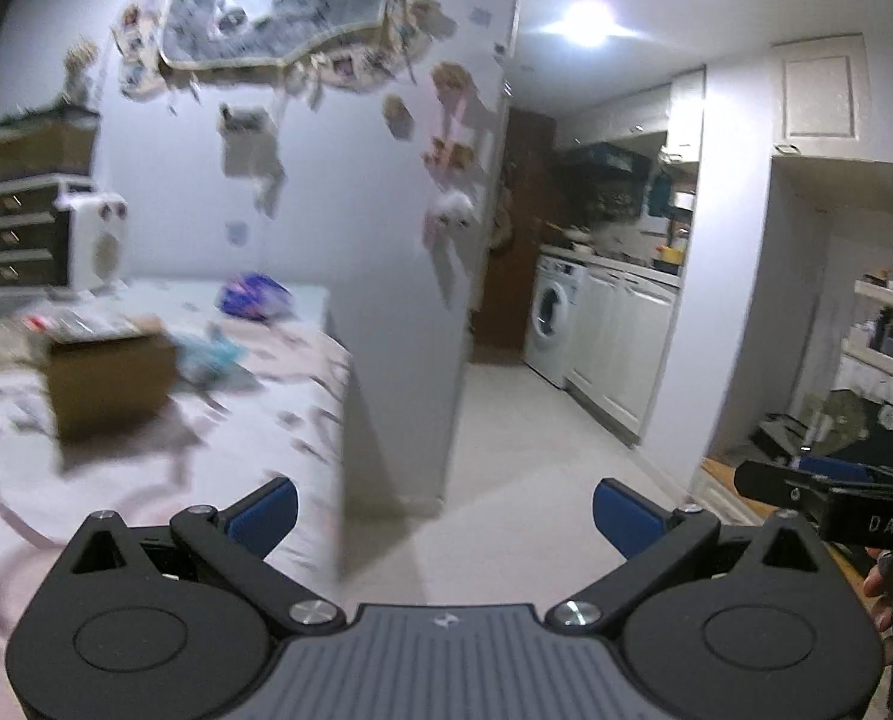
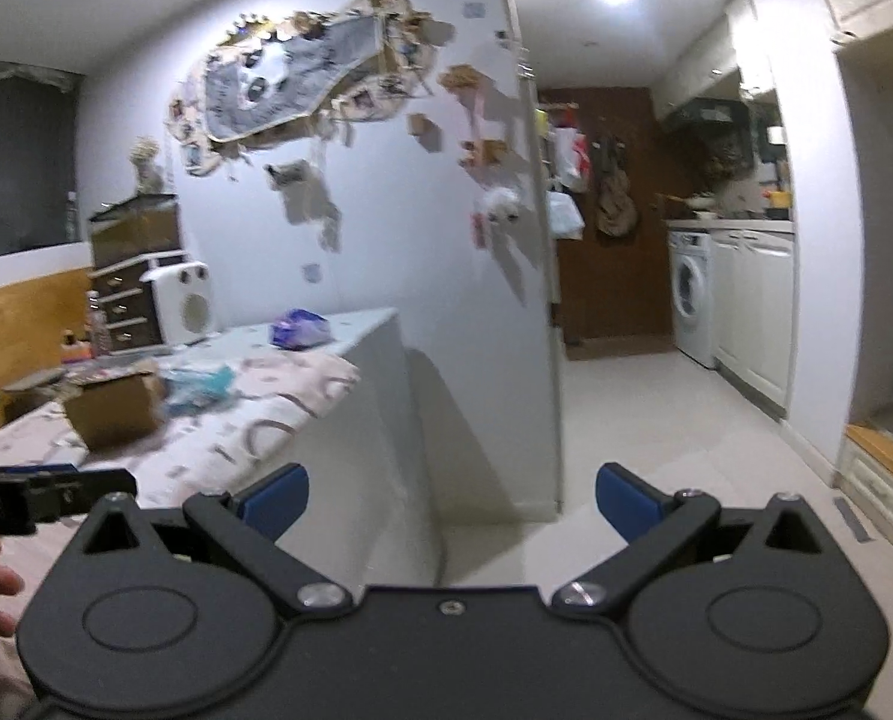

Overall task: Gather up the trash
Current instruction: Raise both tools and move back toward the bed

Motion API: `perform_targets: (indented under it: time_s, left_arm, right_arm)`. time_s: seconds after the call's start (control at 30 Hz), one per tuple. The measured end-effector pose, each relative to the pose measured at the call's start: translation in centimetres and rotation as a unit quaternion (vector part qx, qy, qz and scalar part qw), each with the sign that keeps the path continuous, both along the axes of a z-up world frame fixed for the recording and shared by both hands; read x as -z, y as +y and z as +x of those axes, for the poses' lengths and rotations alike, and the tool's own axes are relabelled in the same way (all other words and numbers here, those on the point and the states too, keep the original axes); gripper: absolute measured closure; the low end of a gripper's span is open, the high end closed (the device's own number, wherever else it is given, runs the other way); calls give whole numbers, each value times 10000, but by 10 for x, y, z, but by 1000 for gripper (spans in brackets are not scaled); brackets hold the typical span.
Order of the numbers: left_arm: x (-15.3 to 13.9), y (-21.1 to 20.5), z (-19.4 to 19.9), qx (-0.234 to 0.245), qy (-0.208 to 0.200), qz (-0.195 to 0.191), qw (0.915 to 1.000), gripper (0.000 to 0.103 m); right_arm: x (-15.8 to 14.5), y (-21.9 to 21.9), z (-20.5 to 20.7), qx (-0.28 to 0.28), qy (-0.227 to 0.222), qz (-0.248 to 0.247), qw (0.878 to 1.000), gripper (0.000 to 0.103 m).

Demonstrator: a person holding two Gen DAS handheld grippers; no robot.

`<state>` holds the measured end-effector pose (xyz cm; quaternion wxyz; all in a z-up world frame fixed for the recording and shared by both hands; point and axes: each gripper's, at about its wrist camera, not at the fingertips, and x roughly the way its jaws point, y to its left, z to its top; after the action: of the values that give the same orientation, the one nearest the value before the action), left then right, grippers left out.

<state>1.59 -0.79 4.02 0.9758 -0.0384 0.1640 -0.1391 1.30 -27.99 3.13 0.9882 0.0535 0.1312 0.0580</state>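
A brown cardboard box (image 1: 110,384) stands on a bed with a pink patterned cover (image 1: 146,480), and it shows again as the box (image 2: 113,405) in the right wrist view. Beside it lies crumpled light-blue wrapping (image 1: 212,357), also seen as the wrapping (image 2: 197,387). Farther back rests a purple bag (image 1: 254,297), the same bag (image 2: 301,329). My left gripper (image 1: 446,510) is open and empty, held above the bed's corner. My right gripper (image 2: 452,501) is open and empty too, to the right of the left one. The bed side is blurred.
A white wall (image 1: 386,240) with a framed picture and stuck-on decorations ends beside the bed. To the right a tiled floor (image 1: 536,438) leads to a kitchen with a washing machine (image 1: 554,321) and white cabinets (image 1: 620,348). Drawers and a white heater (image 2: 182,303) stand behind the bed.
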Motion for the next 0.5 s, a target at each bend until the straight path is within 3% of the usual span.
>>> perform_targets:
  time_s: [0.27, 0.5]
  left_arm:
    - [-31, 72, 3, -195, -462, 438, 9978, 0]
    - [-49, 135, 43, -478, -683, 754, 9937, 1]
  right_arm:
    - [-11, 63, 33, -473, 110, 29, 9988, 0]
    - [-28, 104, 65, -704, 155, -32, 9974, 0]
